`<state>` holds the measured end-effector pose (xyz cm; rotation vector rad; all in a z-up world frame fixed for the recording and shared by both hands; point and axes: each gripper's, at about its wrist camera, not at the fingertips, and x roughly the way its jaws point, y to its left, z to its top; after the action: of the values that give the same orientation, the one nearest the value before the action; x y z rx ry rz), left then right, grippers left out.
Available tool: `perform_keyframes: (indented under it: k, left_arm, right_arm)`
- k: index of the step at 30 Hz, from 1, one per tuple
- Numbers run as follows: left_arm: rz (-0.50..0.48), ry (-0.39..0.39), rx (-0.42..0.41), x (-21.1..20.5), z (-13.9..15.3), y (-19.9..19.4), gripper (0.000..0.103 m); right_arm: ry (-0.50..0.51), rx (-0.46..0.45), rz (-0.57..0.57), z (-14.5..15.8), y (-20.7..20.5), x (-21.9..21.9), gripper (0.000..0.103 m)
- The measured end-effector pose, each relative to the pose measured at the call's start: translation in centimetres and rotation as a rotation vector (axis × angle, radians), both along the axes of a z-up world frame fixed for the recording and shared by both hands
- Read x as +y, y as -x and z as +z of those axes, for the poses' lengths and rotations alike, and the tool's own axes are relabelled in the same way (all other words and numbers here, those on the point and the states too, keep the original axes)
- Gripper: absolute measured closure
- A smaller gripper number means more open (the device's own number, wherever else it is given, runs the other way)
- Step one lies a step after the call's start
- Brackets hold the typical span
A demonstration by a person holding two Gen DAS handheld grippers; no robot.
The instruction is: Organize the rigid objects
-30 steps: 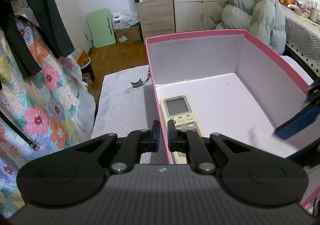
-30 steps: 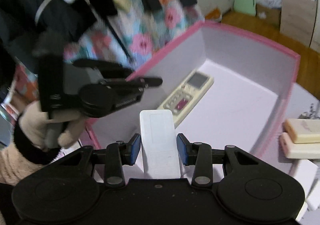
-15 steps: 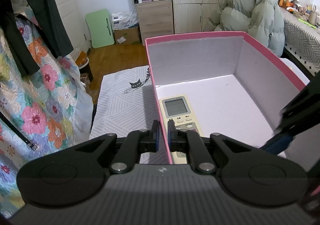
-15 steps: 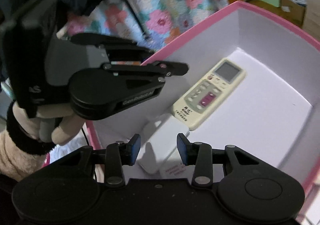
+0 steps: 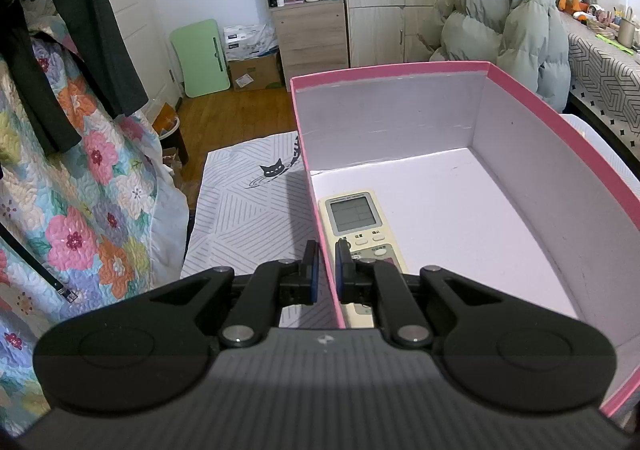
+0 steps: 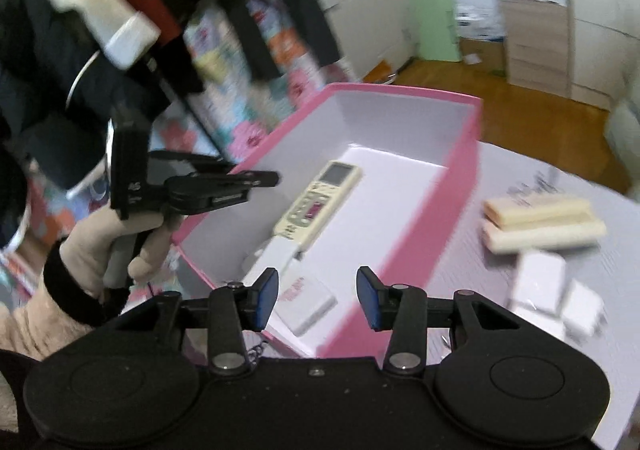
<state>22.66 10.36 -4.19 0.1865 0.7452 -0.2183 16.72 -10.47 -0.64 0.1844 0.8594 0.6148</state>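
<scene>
A pink box (image 5: 304,138) with a white inside stands on the table. My left gripper (image 5: 325,262) is shut on the box's left wall and holds it. A cream remote (image 5: 356,222) lies inside along that wall; it also shows in the right wrist view (image 6: 316,202). A white flat block (image 6: 276,254) and a white box with red print (image 6: 306,304) lie in the near corner of the pink box (image 6: 464,154). My right gripper (image 6: 316,296) is open and empty, above the box's near end. The left gripper (image 6: 256,180) shows there too.
On the table right of the box lie two cream bars (image 6: 540,218) and some white chargers (image 6: 552,290). A flowered quilt (image 5: 80,210) and dark clothes hang at the left. A cat-print mat (image 5: 256,206) lies beyond the left wall.
My right gripper has let go of the white block, opened, and pulled back up and away from the box. The block now lies in the box. The left gripper has not moved.
</scene>
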Motion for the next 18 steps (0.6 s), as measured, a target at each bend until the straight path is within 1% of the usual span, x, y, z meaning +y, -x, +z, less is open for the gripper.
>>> perform_keyframes:
  k: [2, 4, 8, 10, 14, 17, 18]
  left_arm:
    - [0.000, 0.000, 0.000, 0.0, 0.0, 0.0, 0.096]
    - [-0.002, -0.003, -0.001, -0.1, 0.0, 0.0, 0.096]
    - [-0.001, -0.014, -0.002, 0.0, 0.0, 0.1, 0.096]
    - [-0.003, -0.023, -0.002, -0.1, 0.1, 0.1, 0.096]
    - [-0.004, -0.024, -0.002, -0.1, 0.0, 0.1, 0.096]
    - [-0.002, -0.020, -0.002, -0.2, 0.0, 0.1, 0.096]
    - [-0.002, -0.019, -0.002, -0.2, 0.0, 0.1, 0.096]
  right_arm:
    - [0.011, 0.003, -0.058, -1.1, 0.9, -0.9, 0.054]
    - [0.023, 0.019, -0.121, -2.6, 1.5, -1.7, 0.049]
    - [0.067, 0.053, -0.233, -5.8, 2.0, -2.6, 0.049]
    - [0.065, 0.067, -0.256, -7.1, 1.9, -2.8, 0.049]
    - [0.090, 0.059, -0.270, -8.6, 1.4, -2.5, 0.049]
    - [0.164, 0.026, -0.273, -9.6, 0.5, -1.3, 0.050]
    - [0.193, 0.017, -0.267, -10.0, 0.2, -0.9, 0.052]
